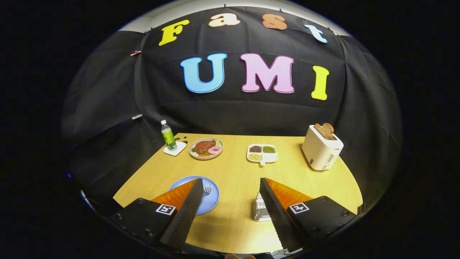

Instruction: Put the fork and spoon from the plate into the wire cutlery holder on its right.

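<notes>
Blue plate (212, 201): near edge of the wooden table (237, 223), partly hidden behind the left finger.
Fork (206, 190): tines visible on the plate, just past the left fingertip; handle hidden by the finger.
Spoon: can't make it out; judging it's under the left finger on the plate, not confirmed.
Wire holder (261, 210): right of the plate, partly behind the right finger; looks empty from here, but the inside is mostly covered.
Gripper (230, 185): fingers spread wide, nothing between them but bare table; holding nothing, touching nothing that I can see.
Position: hovering above the near table edge, plate under the left finger, holder under the right.
Progress: judging zero of two done. Fork on plate, nothing visibly in the holder.
Left to do: grab fork, drop into holder, then same for spoon.
Next move needs: shift left and down so the fork sits between the fingers; the fork lies flat, so the pinch has to be low.
Background: dish of meat (206, 148), bottle (168, 135), divided tray (262, 153), toaster (321, 147) at the far side, well clear.
</notes>
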Motion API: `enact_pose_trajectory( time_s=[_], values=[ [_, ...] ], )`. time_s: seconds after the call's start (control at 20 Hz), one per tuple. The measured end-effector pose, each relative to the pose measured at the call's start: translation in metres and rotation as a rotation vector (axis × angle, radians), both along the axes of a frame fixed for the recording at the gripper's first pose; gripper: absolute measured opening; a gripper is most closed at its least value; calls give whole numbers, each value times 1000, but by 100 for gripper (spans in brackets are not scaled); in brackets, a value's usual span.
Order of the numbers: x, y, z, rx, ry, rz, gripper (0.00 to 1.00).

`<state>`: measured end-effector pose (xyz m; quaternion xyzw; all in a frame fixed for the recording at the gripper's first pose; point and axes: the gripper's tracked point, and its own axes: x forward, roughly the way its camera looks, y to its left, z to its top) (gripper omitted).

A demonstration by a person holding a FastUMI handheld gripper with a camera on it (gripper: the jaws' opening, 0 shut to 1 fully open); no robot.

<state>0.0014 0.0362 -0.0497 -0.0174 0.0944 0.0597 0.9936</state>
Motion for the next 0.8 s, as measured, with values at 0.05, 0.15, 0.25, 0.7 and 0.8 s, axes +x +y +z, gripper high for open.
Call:
enact_pose_trajectory(
  time_s=[0.05,0.15,0.25,0.7,0.8],
  values=[
    [2,7,-4,-2,17,16,98],
    [8,25,-15,3,67,49,99],
    [18,43,-26,2,113,73,99],
    [47,101,-123,-30,429,147,100],
    [55,107,-136,-54,452,153,100]
  ],
)
